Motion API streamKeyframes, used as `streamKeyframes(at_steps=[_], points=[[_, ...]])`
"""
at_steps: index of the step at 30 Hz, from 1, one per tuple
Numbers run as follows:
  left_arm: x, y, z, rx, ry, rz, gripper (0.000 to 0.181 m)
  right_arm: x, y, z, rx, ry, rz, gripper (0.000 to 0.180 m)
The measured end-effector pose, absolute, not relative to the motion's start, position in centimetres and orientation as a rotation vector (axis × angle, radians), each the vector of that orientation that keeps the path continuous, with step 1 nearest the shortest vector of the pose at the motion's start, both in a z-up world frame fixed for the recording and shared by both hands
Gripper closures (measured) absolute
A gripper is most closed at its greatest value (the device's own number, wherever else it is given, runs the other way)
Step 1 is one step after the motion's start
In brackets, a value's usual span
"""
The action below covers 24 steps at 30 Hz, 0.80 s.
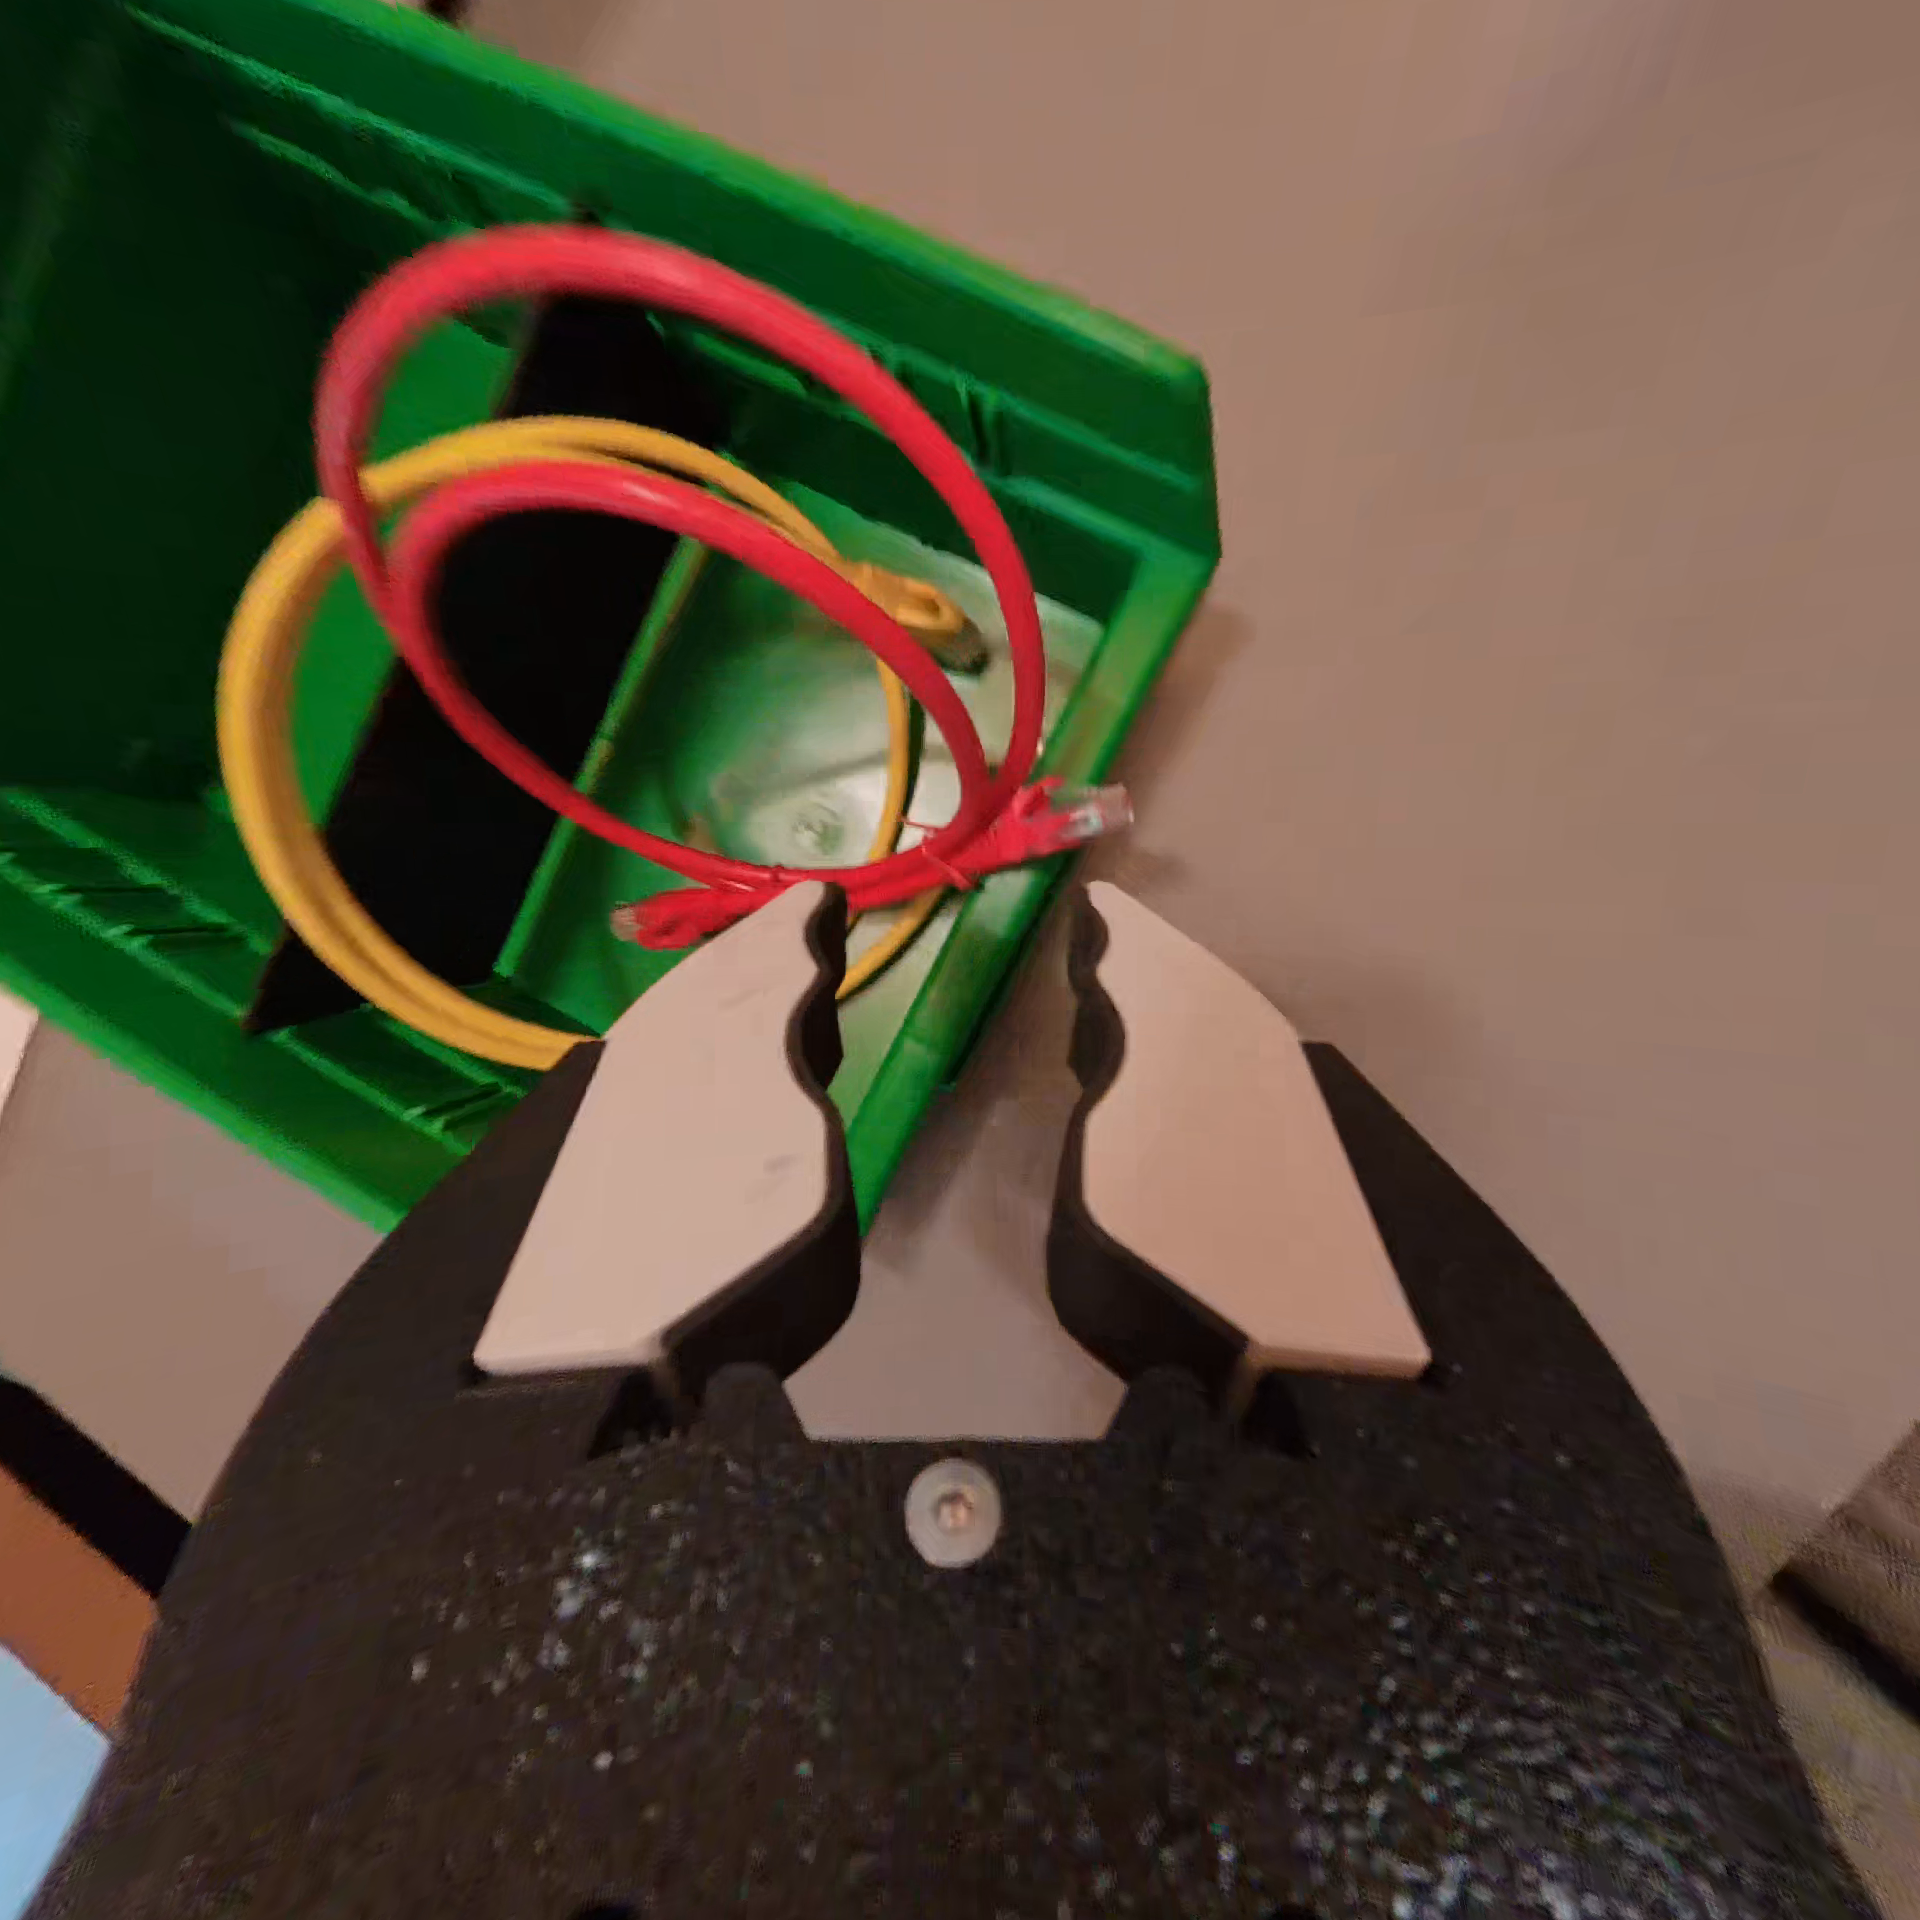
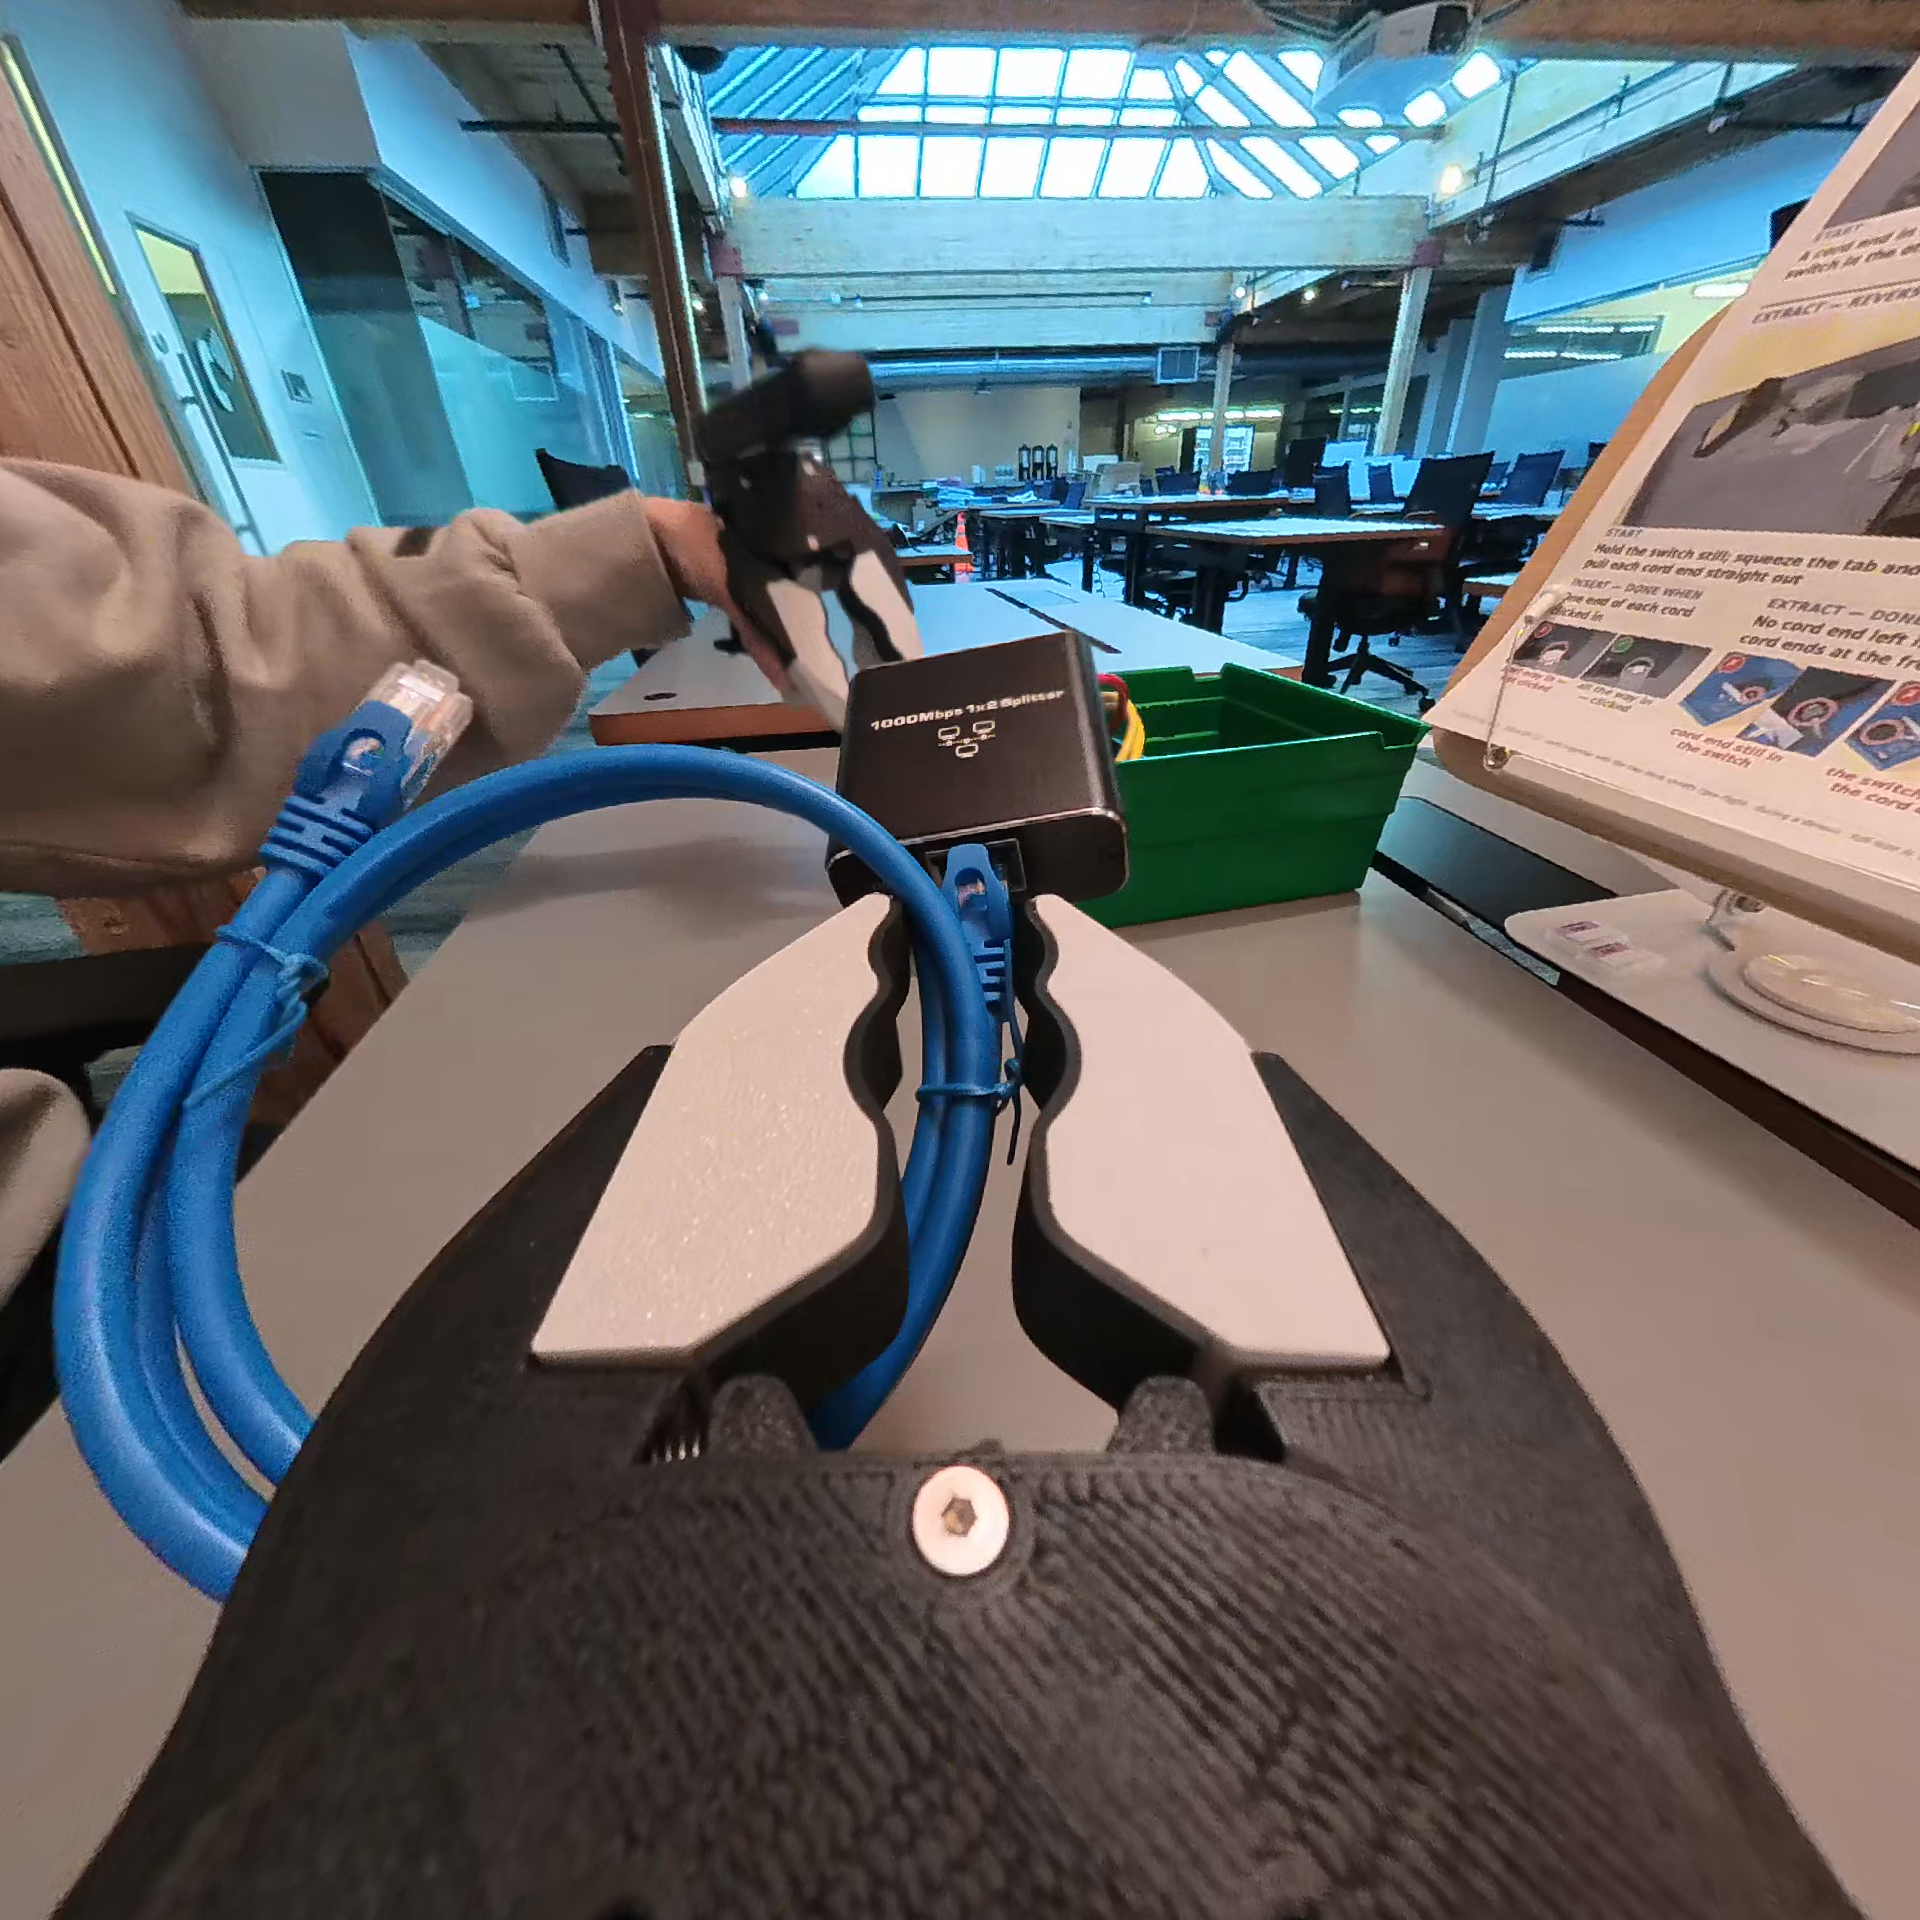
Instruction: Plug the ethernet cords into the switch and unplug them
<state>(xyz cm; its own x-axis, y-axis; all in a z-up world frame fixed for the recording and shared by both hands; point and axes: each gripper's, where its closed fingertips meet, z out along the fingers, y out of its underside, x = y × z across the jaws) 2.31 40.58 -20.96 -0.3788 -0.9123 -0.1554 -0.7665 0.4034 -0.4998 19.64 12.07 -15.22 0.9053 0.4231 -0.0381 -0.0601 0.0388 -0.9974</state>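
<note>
- The right gripper (image 2: pixel 961 935) was clamped on the springy coiled blue ethernet cord (image 2: pixel 156 1195), near its plug in the small black metal switch (image 2: pixel 977 769).
- The left gripper (image 1: pixel 956 904) hung open beside the light red coiled cord (image 1: pixel 675 520); better to take it at the stiff boot.

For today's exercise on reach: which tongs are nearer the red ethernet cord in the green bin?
Left. The left tongs hover open just over the red ethernet cord in the green bin; the right tongs are at the switch, in front of the bin.

open-plan office: rows of desks (image 2: pixel 1288 540), chairs (image 2: pixel 1444 488), skylights (image 2: pixel 1039 125).
</note>
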Motion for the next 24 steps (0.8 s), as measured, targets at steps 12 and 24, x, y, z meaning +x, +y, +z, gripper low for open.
streamKeyframes(at_steps=[12,24], points=[[4.6,39.3,-26.0,-1.200,2.305,-0.671,0.153,18.9,12.7,-16.5,-1.532,-0.336,0.394,0.159],[3.7,37.0,-13.6,-1.203,2.115,-0.524,0.164,18.1,11.0,-14.1,-1.373,-0.391,0.469,0.159]])
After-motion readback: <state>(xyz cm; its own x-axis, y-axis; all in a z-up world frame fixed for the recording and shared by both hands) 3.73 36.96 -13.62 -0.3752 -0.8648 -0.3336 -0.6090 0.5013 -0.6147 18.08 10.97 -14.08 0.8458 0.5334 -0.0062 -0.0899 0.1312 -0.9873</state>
